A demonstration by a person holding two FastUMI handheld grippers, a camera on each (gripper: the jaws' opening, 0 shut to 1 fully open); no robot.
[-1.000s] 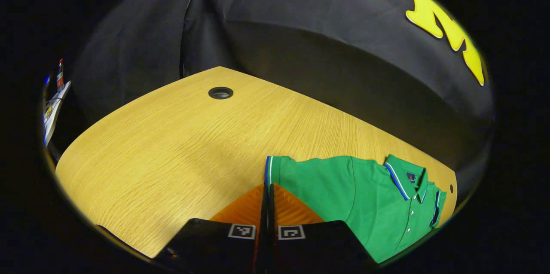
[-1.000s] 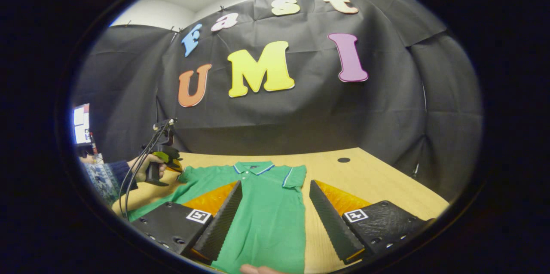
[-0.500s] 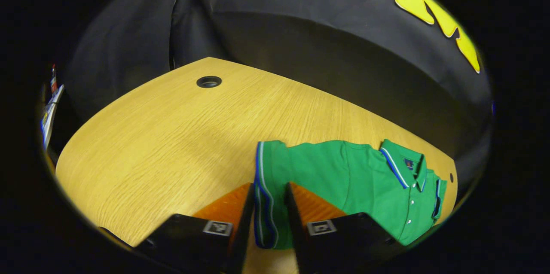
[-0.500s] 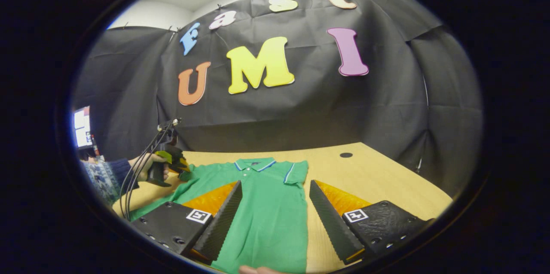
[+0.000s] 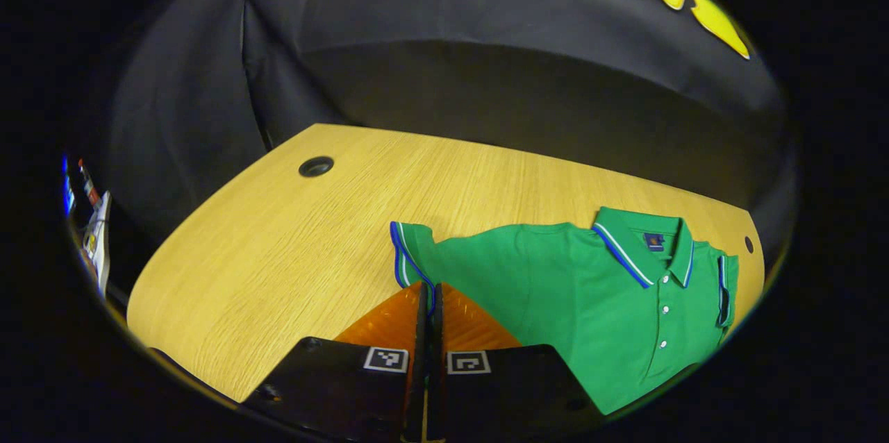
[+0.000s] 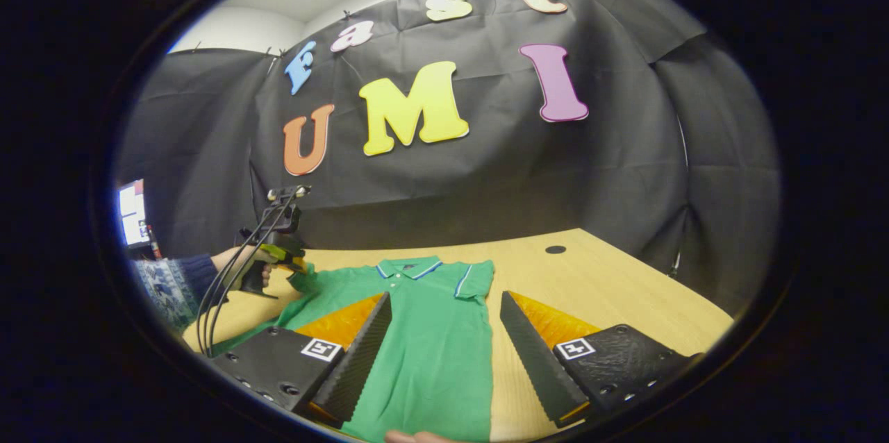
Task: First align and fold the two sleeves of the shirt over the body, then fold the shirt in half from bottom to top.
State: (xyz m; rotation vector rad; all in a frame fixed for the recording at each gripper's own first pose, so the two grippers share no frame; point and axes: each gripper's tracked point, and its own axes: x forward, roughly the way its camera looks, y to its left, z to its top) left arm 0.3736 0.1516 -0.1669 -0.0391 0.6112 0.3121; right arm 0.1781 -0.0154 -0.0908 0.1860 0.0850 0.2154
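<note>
A green polo shirt (image 5: 590,304) with blue-and-white trim lies face up on the wooden table (image 5: 278,255), collar toward the booth wall. My left gripper (image 5: 426,288) is shut on the cuff of one sleeve (image 5: 410,255), which stands slightly raised off the wood. In the right gripper view that same gripper (image 6: 281,259) is held by a hand at the shirt's (image 6: 430,339) far-left sleeve. My right gripper (image 6: 444,297) stands open above the shirt's lower body, one finger on each side and nothing held. The other sleeve (image 6: 474,279) lies flat.
Round cable holes sit in the table at the back (image 5: 316,166) and near the collar side (image 6: 555,249). Black cloth walls close the table's far edges. A lit screen (image 6: 130,210) stands beyond the left edge. Bare wood (image 6: 611,290) lies right of the shirt.
The left gripper opened around the sleeve cuff half a second ago and has now shut on it, drawing it up a little. The right gripper has hardly moved.
</note>
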